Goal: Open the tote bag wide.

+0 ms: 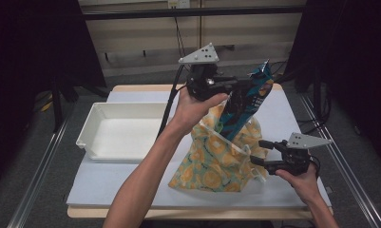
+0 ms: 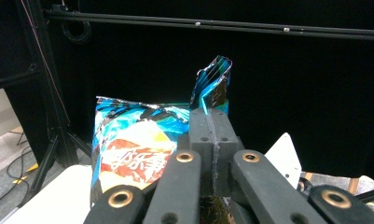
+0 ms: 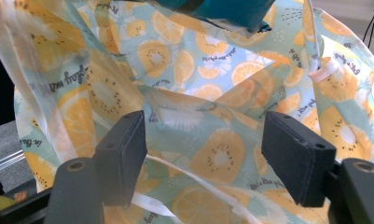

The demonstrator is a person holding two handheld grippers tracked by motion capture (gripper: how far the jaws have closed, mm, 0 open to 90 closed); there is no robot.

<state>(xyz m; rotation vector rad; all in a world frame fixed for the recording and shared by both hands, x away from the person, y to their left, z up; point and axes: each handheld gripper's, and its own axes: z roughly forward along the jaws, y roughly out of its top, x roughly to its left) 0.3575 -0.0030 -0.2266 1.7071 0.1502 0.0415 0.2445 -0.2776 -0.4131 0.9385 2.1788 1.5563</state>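
My left gripper [image 1: 235,88] is raised over the middle of the table and shut on a blue snack bag [image 1: 252,95]. The snack bag hangs tilted, its lower end inside the mouth of a cloth bag printed with orange slices [image 1: 209,164]. In the left gripper view the jaws [image 2: 211,127] pinch the snack bag [image 2: 128,149] near its crinkled top edge. My right gripper [image 1: 259,152] stands open at the cloth bag's right side. In the right gripper view its pads [image 3: 121,154] stand wide apart in front of the cloth [image 3: 212,70] without pressing on it, and the snack bag's [image 3: 222,9] bottom shows above.
A white empty tray [image 1: 90,129] stands on the left of the pale mat [image 1: 107,185] that covers the table. Dark curtains and stand legs flank the table, and cables lie on the floor behind it.
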